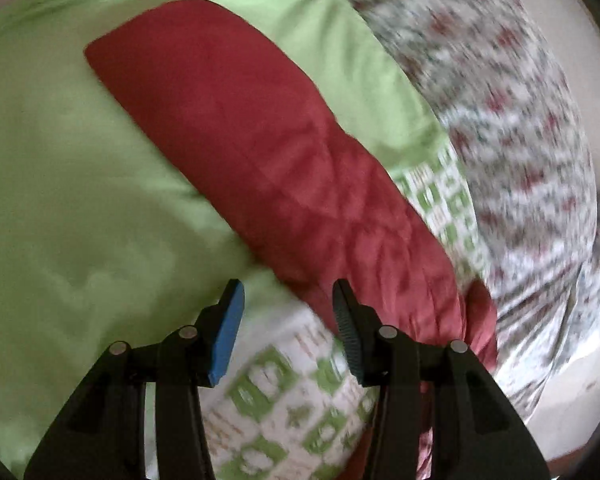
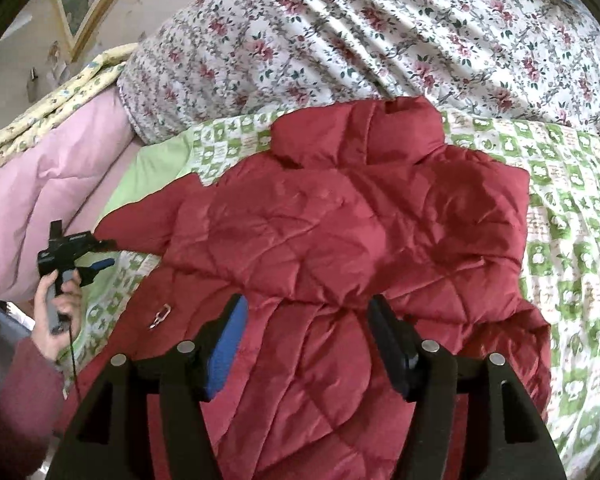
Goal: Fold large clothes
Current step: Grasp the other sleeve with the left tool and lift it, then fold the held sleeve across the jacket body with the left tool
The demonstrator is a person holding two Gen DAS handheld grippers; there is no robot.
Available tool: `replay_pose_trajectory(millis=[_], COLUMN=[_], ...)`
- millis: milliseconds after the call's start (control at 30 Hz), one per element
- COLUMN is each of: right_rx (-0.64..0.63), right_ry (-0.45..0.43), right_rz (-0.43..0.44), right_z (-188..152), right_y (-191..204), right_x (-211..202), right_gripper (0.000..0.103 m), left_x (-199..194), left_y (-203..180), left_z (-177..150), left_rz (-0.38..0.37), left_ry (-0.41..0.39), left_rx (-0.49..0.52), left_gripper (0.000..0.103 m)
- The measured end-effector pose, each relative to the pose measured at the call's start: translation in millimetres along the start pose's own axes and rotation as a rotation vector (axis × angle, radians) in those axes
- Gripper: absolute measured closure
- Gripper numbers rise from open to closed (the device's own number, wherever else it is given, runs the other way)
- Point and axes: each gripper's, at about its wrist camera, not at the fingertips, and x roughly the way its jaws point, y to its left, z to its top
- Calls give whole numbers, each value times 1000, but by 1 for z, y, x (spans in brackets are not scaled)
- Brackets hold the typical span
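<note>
Early in the fold, judging by the layout: left sleeve [image 2: 140,216] lying out straight, right side looking tucked in already. Left gripper [image 2: 90,266] hovering by that sleeve, fingers wide, empty. Red puffer jacket [image 2: 340,240] lying flat on the green-patterned bedspread [image 2: 572,216], quilted, bulky. Right gripper [image 2: 308,344] hovering over it, fingers wide, gripping nothing.

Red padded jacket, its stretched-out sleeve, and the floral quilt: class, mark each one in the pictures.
Red padded jacket [image 2: 340,232]: right wrist view, the quilted back panel.
Stretched-out sleeve [image 1: 228,120]: left wrist view, mid-length of the sleeve.
Floral quilt [image 2: 380,32]: right wrist view, a rumpled fold behind the collar.
</note>
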Motion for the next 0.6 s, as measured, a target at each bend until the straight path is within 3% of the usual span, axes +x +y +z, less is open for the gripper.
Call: replay_pose_trajectory(millis=[267, 467, 500, 533, 600], right_rx=[9, 16, 20, 25, 35], right_ry=[-8, 16, 16, 16, 16], right_rz=[6, 1, 2, 0, -1], right_z=[-5, -9, -10, -10, -10], right_y=[5, 0, -1, -3, -6], right_x=[-3, 1, 2, 2, 3], right_gripper=[39, 39, 39, 39, 39], left_x=[17, 21, 19, 18, 13], left_y=[31, 24, 20, 16, 6], left_z=[31, 49, 50, 52, 50], left_rz=[-68, -78, -72, -69, -89], left_ry=[-74, -110, -115, -120, -129], left_rx=[-151, -138, -116, -98, -55], left_gripper=[59, 59, 62, 76, 89])
